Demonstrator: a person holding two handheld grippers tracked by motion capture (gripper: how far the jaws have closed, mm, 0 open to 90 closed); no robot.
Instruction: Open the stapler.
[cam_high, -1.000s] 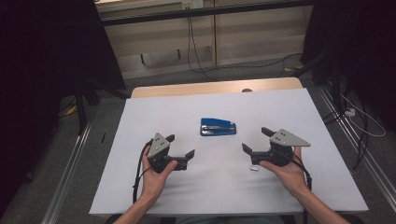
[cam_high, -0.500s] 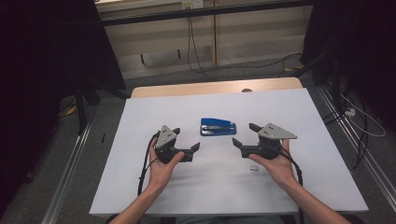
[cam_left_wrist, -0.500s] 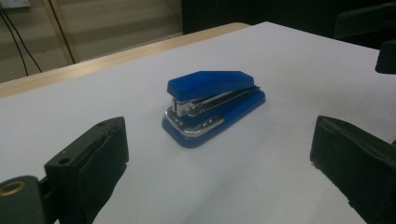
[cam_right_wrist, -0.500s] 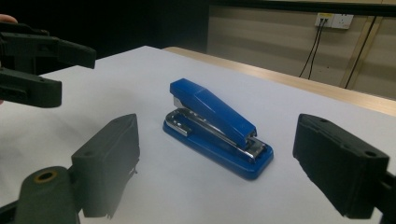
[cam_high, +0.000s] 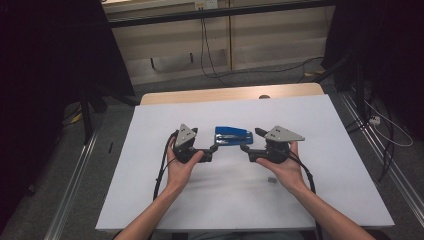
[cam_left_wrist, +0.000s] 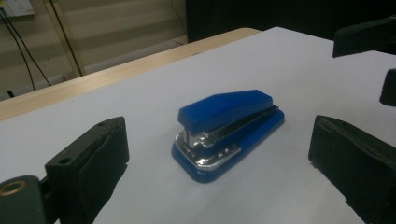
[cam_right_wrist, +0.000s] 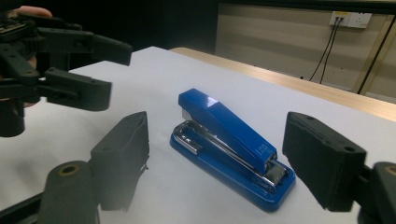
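A blue stapler (cam_high: 233, 135) with a chrome base lies flat on the white table (cam_high: 325, 200), near its middle. My left gripper (cam_high: 205, 141) is just left of the stapler, held in a hand and pointing at it, open. My right gripper (cam_high: 252, 141) is just right of it and also open. Its jaws have just been closing, with nothing pressed between them. In the left gripper view the stapler (cam_left_wrist: 227, 130) lies ahead between the black fingers (cam_left_wrist: 93, 158). In the right gripper view the stapler (cam_right_wrist: 231, 144) sits between the pads (cam_right_wrist: 322, 158), apart from both.
A small grey bit (cam_high: 270, 180) lies on the table by the right wrist. A wooden strip (cam_high: 230, 94) runs along the table's far edge. Cables (cam_high: 210, 55) hang down the wall behind. Dark stands flank the table on both sides.
Both hands have moved forward and inward, bringing the two grippers up to either end of the stapler. The right gripper's jaws stand narrower than before.
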